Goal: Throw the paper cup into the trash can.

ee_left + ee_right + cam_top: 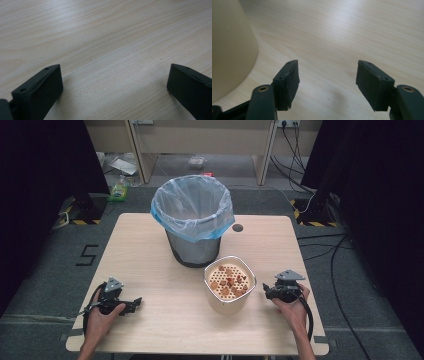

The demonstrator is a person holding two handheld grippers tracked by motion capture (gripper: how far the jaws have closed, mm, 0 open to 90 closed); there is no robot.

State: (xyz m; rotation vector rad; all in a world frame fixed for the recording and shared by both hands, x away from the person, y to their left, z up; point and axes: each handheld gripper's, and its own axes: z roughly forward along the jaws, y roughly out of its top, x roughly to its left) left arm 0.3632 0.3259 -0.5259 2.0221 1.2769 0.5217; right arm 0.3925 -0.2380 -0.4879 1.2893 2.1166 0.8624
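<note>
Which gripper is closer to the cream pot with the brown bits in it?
The right gripper is closer, just beside the cream pot on its right. The left gripper sits well off to the pot's left.

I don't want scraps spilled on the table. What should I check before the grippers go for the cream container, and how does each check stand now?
1. Left gripper open, holding nothing: ok.
2. Right gripper open, holding nothing: ok.
3. Cream container upright, brown scraps inside on its holed insert: ok.
4. Bin upright behind the container, blue liner folded over the rim: ok.
5. Right gripper close beside the container wall: ok.
6. Insert fixed or loose: cannot tell.
</note>
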